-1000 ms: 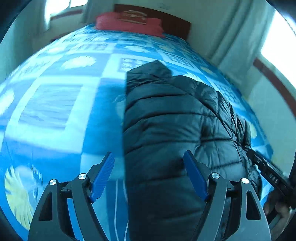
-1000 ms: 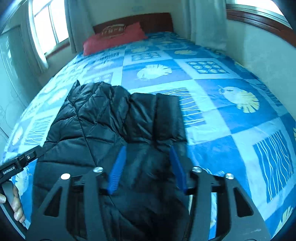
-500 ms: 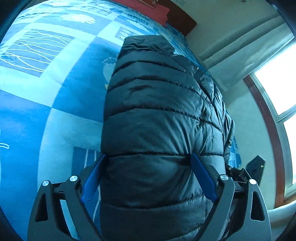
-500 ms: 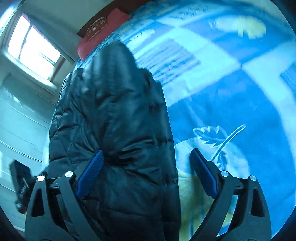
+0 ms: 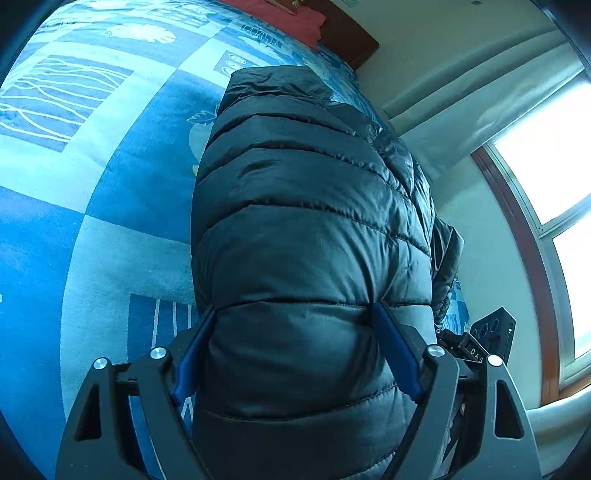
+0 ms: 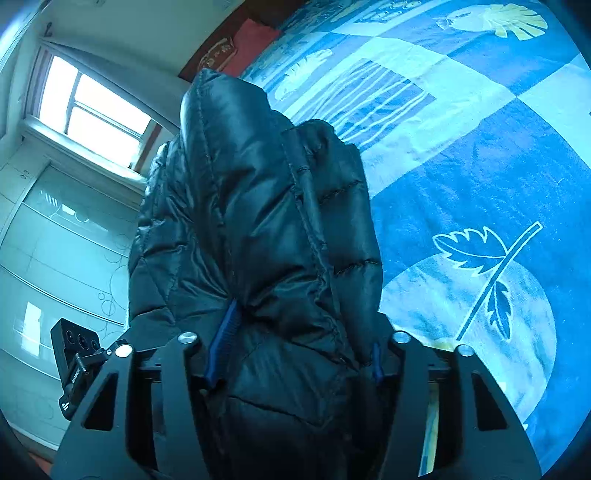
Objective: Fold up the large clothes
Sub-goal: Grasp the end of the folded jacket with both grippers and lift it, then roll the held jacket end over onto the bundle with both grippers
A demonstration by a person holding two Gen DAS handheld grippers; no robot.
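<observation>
On the blue patterned bedspread (image 5: pixel 122 192) lies a black puffer jacket (image 5: pixel 306 229), bunched into a thick roll that runs away from both cameras toward the red pillow (image 5: pixel 284 11) at the headboard. Both claws grip its near end. The left gripper (image 5: pixel 295 354) has just been closing, and its blue pads (image 5: pixel 395 354) press into the sides of the padded roll, which bulges between them. The right gripper (image 6: pixel 295 347) has also just been closing; its pads (image 6: pixel 223 343) sink deep into the jacket's folds (one is nearly buried). Each view catches the other gripper's black body at its edge.
</observation>
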